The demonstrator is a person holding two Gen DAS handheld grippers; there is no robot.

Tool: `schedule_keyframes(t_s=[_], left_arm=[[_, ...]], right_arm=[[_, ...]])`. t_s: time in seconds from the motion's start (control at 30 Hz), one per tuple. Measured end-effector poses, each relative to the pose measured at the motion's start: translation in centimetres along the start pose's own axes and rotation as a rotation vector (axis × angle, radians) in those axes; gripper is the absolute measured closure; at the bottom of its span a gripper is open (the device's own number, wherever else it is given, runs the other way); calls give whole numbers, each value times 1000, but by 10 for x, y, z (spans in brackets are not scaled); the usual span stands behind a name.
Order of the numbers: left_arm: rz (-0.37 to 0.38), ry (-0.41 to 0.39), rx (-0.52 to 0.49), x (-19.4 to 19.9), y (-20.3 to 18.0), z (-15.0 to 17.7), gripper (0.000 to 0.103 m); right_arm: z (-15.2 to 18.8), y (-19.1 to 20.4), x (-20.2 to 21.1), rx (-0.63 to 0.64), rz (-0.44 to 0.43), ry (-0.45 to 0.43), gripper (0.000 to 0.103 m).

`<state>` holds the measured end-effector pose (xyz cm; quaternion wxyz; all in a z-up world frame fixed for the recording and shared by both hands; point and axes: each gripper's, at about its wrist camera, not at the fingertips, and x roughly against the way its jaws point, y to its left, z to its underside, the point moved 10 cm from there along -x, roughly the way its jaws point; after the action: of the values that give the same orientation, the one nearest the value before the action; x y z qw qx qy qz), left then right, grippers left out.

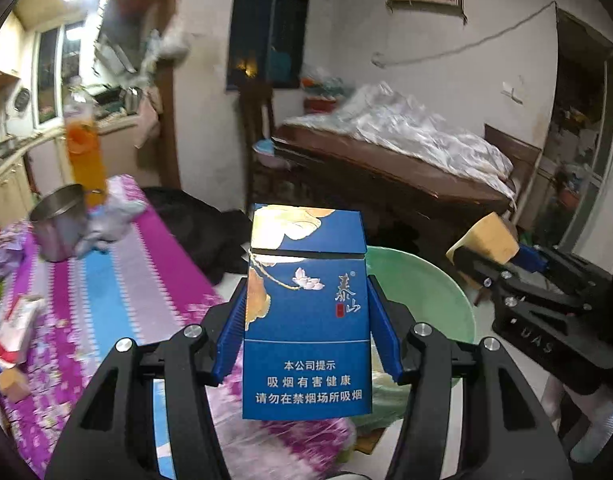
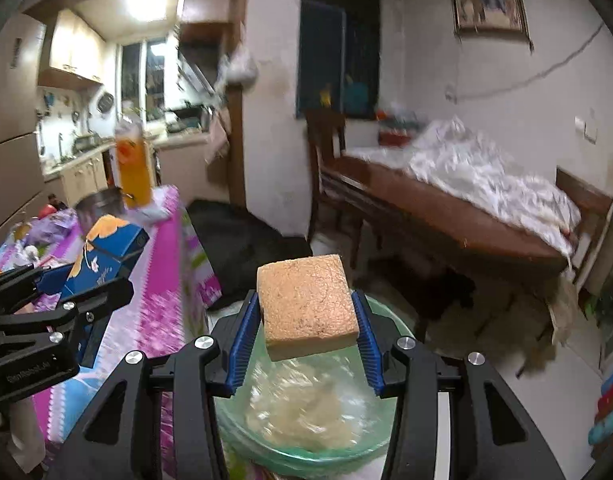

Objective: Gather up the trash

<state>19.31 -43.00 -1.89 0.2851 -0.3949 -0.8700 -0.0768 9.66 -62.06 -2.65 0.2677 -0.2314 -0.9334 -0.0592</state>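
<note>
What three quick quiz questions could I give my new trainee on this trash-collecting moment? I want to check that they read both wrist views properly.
1. True or false: the left gripper is shut on a blue cigarette pack.
2. What does the right gripper hold: A a steel cup, B a tan sponge block, C a bottle?
3. What lies below the sponge block in the right wrist view?

Key
1. True.
2. B.
3. A green basin with clear crumpled plastic inside.

glossy cigarette pack [image 1: 306, 312], rough (porous) sponge [image 2: 310, 304]
</note>
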Motion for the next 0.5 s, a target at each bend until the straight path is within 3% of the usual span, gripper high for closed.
schedule_keyframes(t_s=[0.33, 0.5], left_arm=[[70, 262, 6, -83, -24, 21, 49], [96, 349, 0, -110, -33, 36, 49]], right_arm=[[51, -44, -93, -69, -57, 304, 56], [68, -50, -116, -75, -54, 353, 56]])
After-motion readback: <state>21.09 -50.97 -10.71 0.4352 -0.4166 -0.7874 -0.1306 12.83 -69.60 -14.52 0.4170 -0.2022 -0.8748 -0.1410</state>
